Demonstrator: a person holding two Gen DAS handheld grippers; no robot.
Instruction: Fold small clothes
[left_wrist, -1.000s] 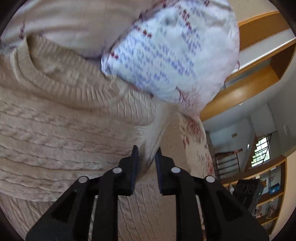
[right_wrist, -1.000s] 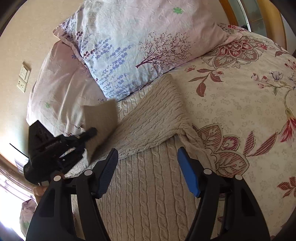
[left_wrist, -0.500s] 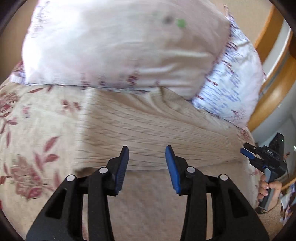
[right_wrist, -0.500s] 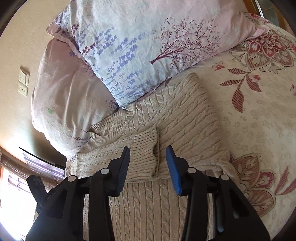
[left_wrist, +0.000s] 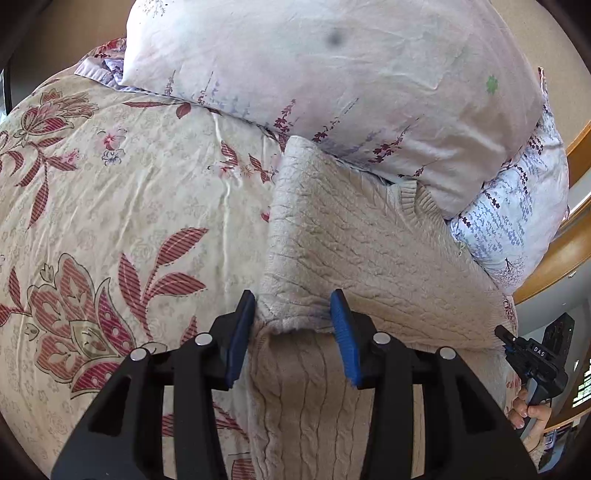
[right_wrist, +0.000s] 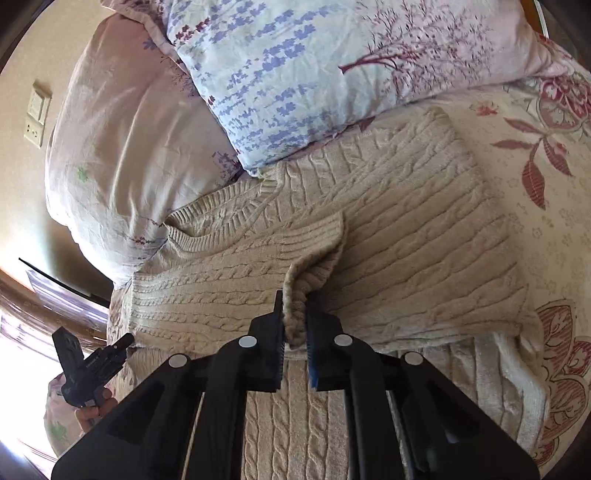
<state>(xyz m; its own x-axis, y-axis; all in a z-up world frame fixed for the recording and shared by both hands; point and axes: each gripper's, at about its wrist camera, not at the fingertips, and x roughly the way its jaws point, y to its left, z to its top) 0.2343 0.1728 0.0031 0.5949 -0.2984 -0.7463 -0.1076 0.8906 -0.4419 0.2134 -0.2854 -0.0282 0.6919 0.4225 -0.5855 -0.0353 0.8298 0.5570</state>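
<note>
On bedspread (left_wrist: 110, 192): folded sweater (left_wrist: 369, 258)

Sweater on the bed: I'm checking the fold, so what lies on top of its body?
A sleeve is folded across the sweater, its cuff pinched in the right hand-held gripper. Pillows cover part of the collar edge.
</note>
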